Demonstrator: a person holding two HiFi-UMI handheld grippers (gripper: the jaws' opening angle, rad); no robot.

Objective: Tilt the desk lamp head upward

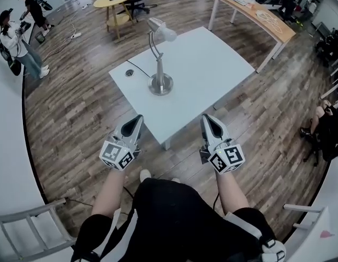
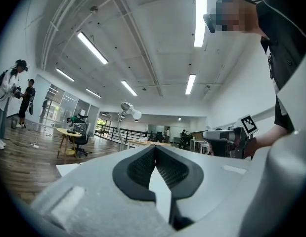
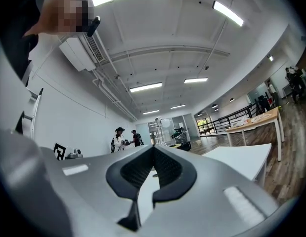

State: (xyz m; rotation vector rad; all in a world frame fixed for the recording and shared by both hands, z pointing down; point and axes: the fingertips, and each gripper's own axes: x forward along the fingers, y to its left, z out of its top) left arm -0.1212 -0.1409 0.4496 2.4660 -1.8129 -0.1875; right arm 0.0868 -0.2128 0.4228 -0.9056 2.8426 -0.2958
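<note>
Silver desk lamp (image 1: 160,70) is standing on the table (image 1: 212,70); left gripper (image 1: 138,118) and right gripper (image 1: 206,117) are hovering short of it, both closed, empty; shoving its head (image 1: 163,31) could be toppling it.

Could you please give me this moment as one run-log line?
lamp: on table, not held | left gripper: shut, empty | right gripper: shut, empty
</note>
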